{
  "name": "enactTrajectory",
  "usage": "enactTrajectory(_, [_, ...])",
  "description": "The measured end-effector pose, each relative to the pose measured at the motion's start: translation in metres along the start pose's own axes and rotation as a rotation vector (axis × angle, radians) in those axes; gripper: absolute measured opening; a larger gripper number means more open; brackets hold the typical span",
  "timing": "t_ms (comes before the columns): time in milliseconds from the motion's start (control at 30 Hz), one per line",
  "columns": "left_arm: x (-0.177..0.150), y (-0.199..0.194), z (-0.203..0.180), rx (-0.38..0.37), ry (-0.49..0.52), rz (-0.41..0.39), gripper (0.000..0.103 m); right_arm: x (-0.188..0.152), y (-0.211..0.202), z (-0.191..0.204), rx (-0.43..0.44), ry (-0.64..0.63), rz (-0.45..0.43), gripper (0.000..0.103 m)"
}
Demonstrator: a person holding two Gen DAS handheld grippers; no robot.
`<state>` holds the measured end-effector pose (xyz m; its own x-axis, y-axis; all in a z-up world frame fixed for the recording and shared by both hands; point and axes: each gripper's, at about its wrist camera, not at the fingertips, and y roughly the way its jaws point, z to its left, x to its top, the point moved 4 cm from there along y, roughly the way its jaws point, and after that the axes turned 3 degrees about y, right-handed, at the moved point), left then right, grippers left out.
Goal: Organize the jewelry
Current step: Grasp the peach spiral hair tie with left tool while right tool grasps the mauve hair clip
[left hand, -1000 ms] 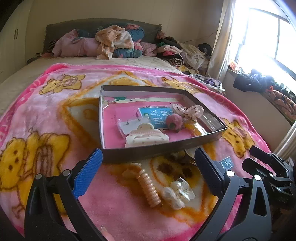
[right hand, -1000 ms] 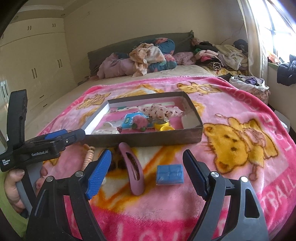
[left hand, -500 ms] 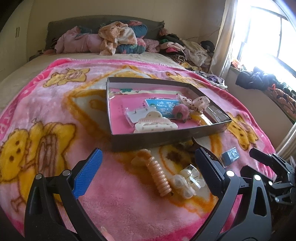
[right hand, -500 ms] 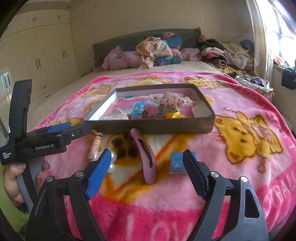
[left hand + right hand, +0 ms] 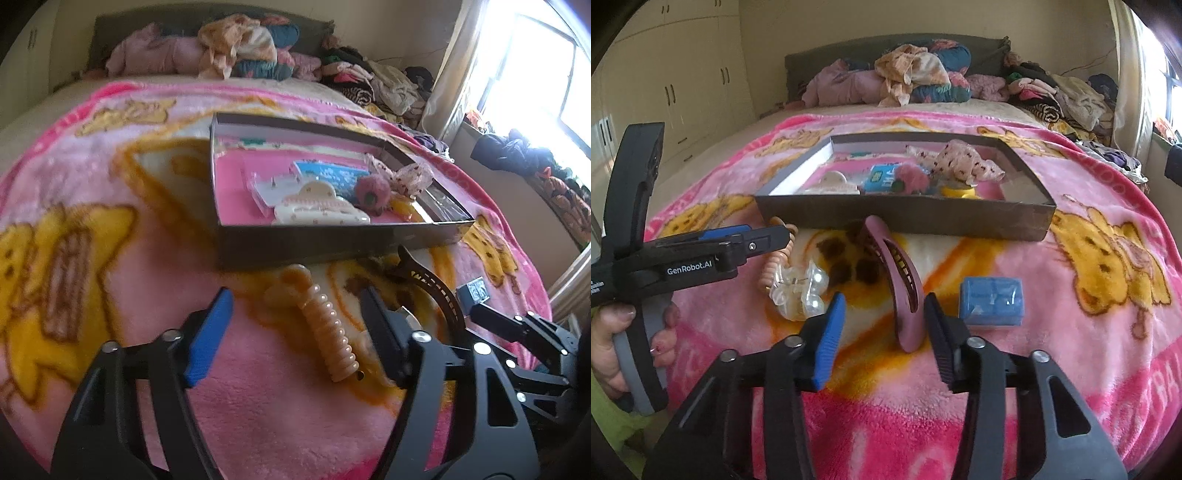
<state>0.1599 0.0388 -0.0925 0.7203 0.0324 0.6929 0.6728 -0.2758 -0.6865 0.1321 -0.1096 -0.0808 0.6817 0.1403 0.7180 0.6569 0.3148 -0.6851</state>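
Observation:
A dark shallow box (image 5: 332, 243) (image 5: 905, 218) lies on the pink blanket and holds a cream claw clip (image 5: 317, 210), a blue card, a pink pom-pom and a spotted scrunchie (image 5: 956, 158). In front of it lie a peach spiral hair tie (image 5: 330, 332) (image 5: 772, 266), a clear pearl clip (image 5: 801, 291), a mauve hair clip (image 5: 897, 273) and a small blue box (image 5: 991, 301). My left gripper (image 5: 299, 317) is open just above the spiral tie. My right gripper (image 5: 884, 314) is open around the near end of the mauve clip.
The pink bear-print blanket (image 5: 1108, 258) covers the bed. Piled clothes (image 5: 916, 74) sit at the headboard and along the right side by the window. A wardrobe (image 5: 665, 74) stands at the left. The hand holding the left gripper (image 5: 613, 332) shows at the lower left.
Both grippers have moved forward and down toward the items in front of the box. Both sets of jaws have narrowed; the right now brackets the mauve clip, the left the spiral tie.

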Motion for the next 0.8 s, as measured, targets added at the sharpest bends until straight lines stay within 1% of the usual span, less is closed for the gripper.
enactTrajectory(100, [-0.001,0.005,0.0,-0.01,-0.011,0.021,0.046,0.002,0.006,0.0,-0.007,-0.006,0.007,0.035])
enactTrajectory(200, [-0.002,0.009,0.0,-0.025,-0.019,0.032,0.041,0.004,0.012,0.0,-0.018,-0.01,0.02,0.031])
enactTrajectory(367, [-0.004,0.012,-0.003,-0.027,-0.013,0.048,0.037,0.006,0.02,0.001,-0.027,-0.016,0.034,0.029])
enactTrajectory(633, [-0.008,0.009,-0.003,-0.026,0.0,0.063,0.034,0.011,0.034,0.002,-0.049,-0.024,0.055,0.028])
enactTrajectory(667, [-0.008,0.008,-0.003,-0.024,0.003,0.064,0.034,0.011,0.035,0.002,-0.05,-0.025,0.056,0.027])
enactTrajectory(767, [-0.011,0.006,-0.004,-0.016,0.011,0.064,0.032,0.011,0.036,-0.002,-0.049,-0.005,0.059,0.013])
enactTrajectory(800, [-0.011,0.005,-0.004,-0.015,0.013,0.065,0.032,0.011,0.035,-0.004,-0.039,0.009,0.058,0.013])
